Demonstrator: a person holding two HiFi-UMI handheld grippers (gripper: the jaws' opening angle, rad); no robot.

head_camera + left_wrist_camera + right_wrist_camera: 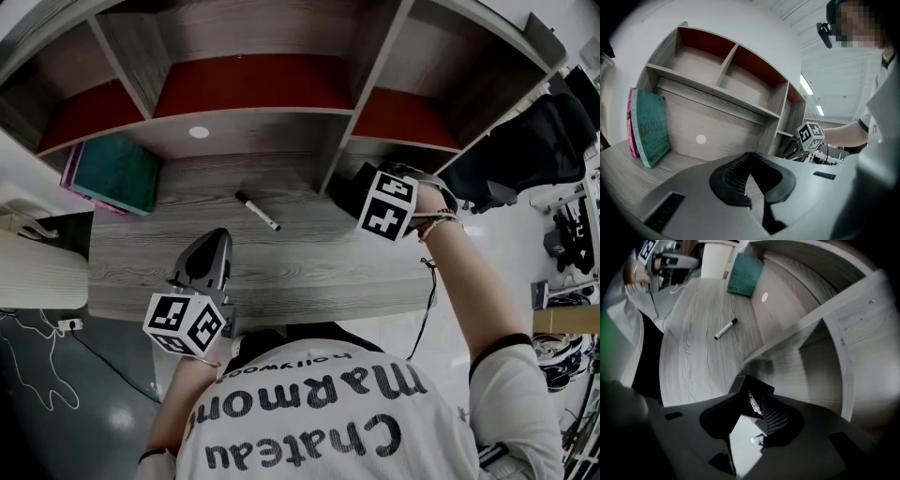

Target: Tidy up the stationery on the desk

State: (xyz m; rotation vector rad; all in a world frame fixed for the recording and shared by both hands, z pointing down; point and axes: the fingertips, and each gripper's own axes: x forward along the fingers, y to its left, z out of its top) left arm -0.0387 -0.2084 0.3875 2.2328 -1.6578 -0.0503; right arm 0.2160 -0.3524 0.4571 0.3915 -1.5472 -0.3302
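Now right gripper (751,398) gapes around a black box (755,385); left gripper (749,155) closed, empty

A grey wood-grain tabletop (281,272) carries a hutch (342,122) of open cubbies with red back panels (248,82). Below lies a glossy grey floor (103,412). A black chair (525,141) stands at the right. Ceiling light strips (806,84) glow beside a white wall (740,28).
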